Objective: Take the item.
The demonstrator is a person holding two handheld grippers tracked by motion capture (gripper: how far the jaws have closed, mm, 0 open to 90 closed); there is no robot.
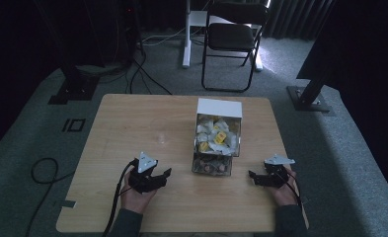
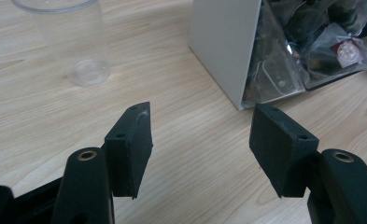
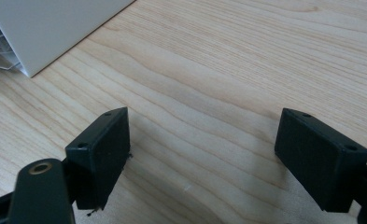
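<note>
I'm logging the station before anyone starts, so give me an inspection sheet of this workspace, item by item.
Surface: light wooden table, bare around the things on it.
Job's things: white-walled clear display box full of small wrapped packets, some with yellow labels; clear plastic cup standing upright, empty, apart from the box.
Clutter: nothing seen.
Grippers: left gripper open, holding nothing, low over the table; right gripper open, holding nothing, on the box's other side.
Cables: black cable trailing from the left gripper; more black cables on the floor.
Surroundings: grey carpet, black folding chair beyond the table, dark curtains behind.
</note>
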